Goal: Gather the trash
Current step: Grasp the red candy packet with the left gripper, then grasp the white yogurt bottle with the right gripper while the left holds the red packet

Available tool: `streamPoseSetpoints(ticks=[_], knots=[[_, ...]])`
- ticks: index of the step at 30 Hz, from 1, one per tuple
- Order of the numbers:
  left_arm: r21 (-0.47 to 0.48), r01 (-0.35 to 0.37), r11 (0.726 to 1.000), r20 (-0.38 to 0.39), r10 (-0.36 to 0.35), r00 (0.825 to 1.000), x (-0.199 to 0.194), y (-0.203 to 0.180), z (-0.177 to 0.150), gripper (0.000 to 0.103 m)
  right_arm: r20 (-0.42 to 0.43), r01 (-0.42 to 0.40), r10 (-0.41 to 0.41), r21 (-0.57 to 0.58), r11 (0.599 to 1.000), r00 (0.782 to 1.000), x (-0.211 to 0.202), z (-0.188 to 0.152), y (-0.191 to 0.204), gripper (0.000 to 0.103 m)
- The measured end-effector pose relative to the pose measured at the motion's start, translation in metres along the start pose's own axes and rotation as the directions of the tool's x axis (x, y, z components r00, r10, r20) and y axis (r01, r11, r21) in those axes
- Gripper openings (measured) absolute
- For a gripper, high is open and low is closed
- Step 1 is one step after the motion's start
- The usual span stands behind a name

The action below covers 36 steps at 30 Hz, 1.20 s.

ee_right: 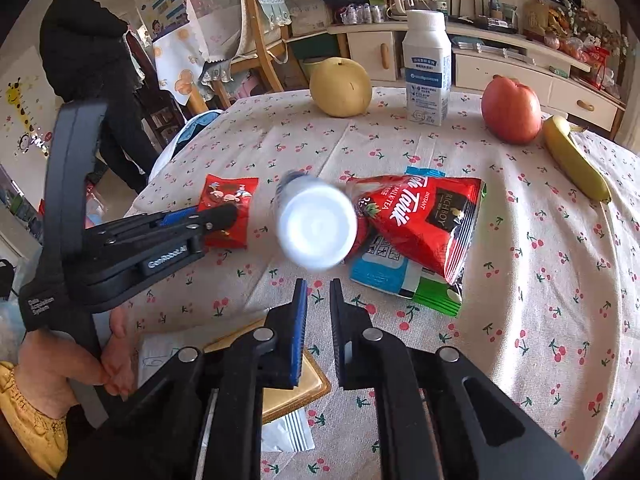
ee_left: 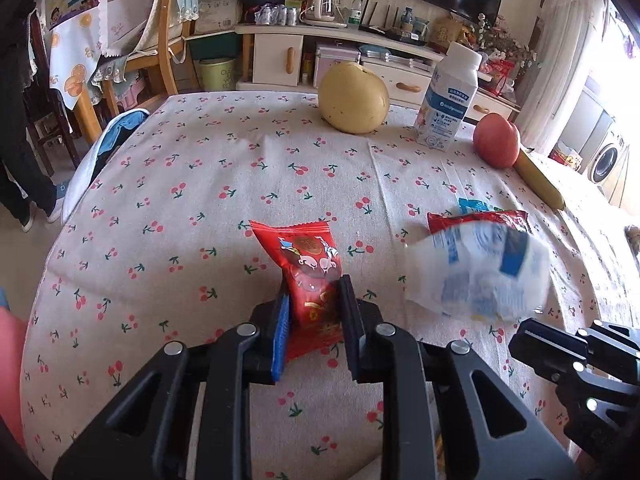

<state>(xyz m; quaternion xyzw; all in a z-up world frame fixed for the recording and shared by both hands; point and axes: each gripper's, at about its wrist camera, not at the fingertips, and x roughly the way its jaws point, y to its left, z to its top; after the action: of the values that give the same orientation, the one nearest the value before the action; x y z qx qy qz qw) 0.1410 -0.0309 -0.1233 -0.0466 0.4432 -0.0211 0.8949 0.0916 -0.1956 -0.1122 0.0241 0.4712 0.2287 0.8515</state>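
Right gripper (ee_right: 319,286): nearest the right wrist camera, jaws parted by a narrow gap with nothing between them; its tips point at the blurred white bottle.
Gold-edged board (ee_right: 308,388): lies under the right gripper at the table's near edge, with white paper (ee_right: 290,434) beside it.
Left gripper (ee_left: 314,294): jaws clamped on the lower part of the small red snack packet (ee_left: 310,276), which stands up between the pads above the cloth.
Left hand (ee_right: 60,364): wraps the left gripper's handle at the lower left of the right wrist view.
White bottle (ee_right: 316,226): smeared by blur, its round end facing the right wrist camera, just ahead of the right gripper's tips; whether it touches the cloth I cannot tell.
Red milk tea pouch (ee_right: 424,216): flat on the tablecloth (ee_left: 180,208) just right of the bottle, lying over a blue and white wrapper (ee_right: 378,268) and a green wrapper (ee_right: 438,294).
Banana (ee_right: 574,160): on the right side of the table, beyond the pouch.
Far row: yellow pear (ee_right: 340,88), upright white milk carton (ee_right: 428,76) and red apple (ee_right: 512,110), spaced apart near the far edge.
Background: a person in black (ee_right: 84,52) stands at left beside a wooden chair (ee_right: 260,44).
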Motion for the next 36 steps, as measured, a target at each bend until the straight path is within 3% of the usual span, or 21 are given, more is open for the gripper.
streamPoseSetpoints(ticks=[4,5,7,16,19,24,27,29,31,36], knots=[[-0.055,0.023,0.998,0.018,-0.022,1.0,-0.018,0.019,-0.007,0.024,-0.008,0.003,-0.003,0.031,1.0,1.0,0.005,-0.003,-0.006,0.021],[-0.069,0.029,0.997,0.023,-0.027,0.999,-0.023,0.024,-0.009,0.024,-0.002,-0.014,0.014,0.047,0.999,1.0,0.004,-0.003,-0.008,0.041],[-0.089,0.044,0.995,0.033,-0.041,0.999,-0.031,0.032,-0.012,0.023,0.033,-0.013,0.01,0.075,0.997,0.999,-0.002,-0.001,-0.011,0.07],[-0.124,0.066,0.99,0.042,-0.061,0.997,-0.056,0.05,-0.028,0.024,0.073,0.021,-0.017,-0.056,0.998,0.997,0.013,0.012,0.014,0.07],[-0.128,0.072,0.989,0.039,-0.067,0.997,-0.064,0.056,-0.034,0.024,0.047,0.074,-0.068,-0.119,0.99,0.997,0.032,0.017,0.023,0.072],[-0.157,0.072,0.985,0.023,-0.069,0.997,-0.078,0.071,-0.053,0.024,0.0,0.086,-0.086,-0.136,0.987,0.996,0.055,0.023,0.025,0.073],[-0.179,0.074,0.981,0.023,-0.071,0.997,-0.085,0.081,-0.061,0.024,-0.013,0.097,-0.101,-0.163,0.982,0.995,0.061,0.02,0.03,0.065],[-0.18,0.076,0.981,0.033,-0.071,0.997,-0.089,0.085,-0.061,0.024,-0.006,0.132,-0.136,-0.198,0.971,0.991,0.061,0.018,0.035,0.048],[-0.18,0.08,0.98,0.044,-0.073,0.996,-0.091,0.089,-0.06,0.024,-0.003,0.125,-0.128,-0.204,0.971,0.992,0.059,0.017,0.037,0.04],[-0.196,0.098,0.976,0.047,-0.09,0.995,-0.088,0.098,-0.059,0.024,0.006,0.133,-0.134,-0.192,0.972,0.991,0.056,0.013,0.038,0.038]])
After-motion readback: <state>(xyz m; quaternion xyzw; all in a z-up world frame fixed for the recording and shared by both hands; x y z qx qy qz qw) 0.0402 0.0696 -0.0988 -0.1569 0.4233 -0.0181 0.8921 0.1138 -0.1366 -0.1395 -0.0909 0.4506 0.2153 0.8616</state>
